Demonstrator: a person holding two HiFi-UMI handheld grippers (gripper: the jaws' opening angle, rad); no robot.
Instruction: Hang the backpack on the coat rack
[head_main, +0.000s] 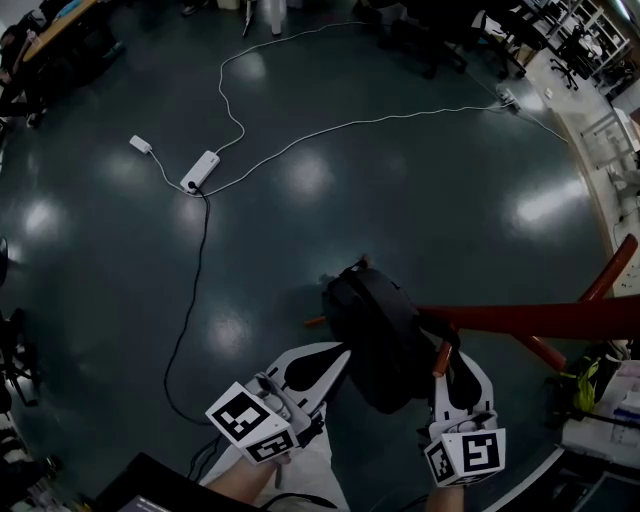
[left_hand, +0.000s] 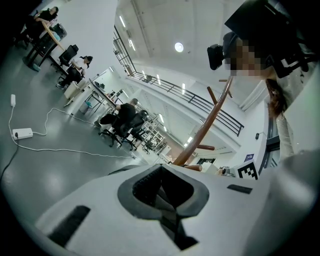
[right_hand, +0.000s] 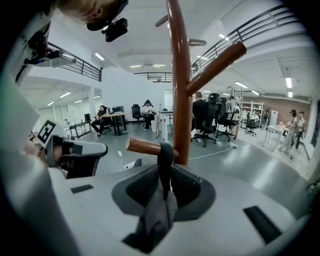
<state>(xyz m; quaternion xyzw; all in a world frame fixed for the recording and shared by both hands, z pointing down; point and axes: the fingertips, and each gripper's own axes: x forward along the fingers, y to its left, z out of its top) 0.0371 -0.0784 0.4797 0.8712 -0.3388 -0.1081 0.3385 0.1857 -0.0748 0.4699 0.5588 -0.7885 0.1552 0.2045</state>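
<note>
The black backpack (head_main: 375, 335) hangs between my two grippers, close to the red-brown coat rack (head_main: 540, 318). My right gripper (head_main: 447, 365) is shut on a dark grey strap (right_hand: 164, 160). In the right gripper view this strap loops over a short peg (right_hand: 142, 146) on the rack's pole (right_hand: 180, 75), just beyond the right gripper (right_hand: 165, 187). My left gripper (head_main: 340, 358) meets the backpack's left side. In its own view the left gripper (left_hand: 162, 189) is closed on a strip of grey webbing, and the rack (left_hand: 210, 117) rises beyond it.
A white power strip (head_main: 200, 172) with white and black cables lies on the dark floor ahead. Boxes and a yellow item (head_main: 600, 395) sit at the right near the rack's base. People sit on office chairs at desks (right_hand: 210, 117) farther off.
</note>
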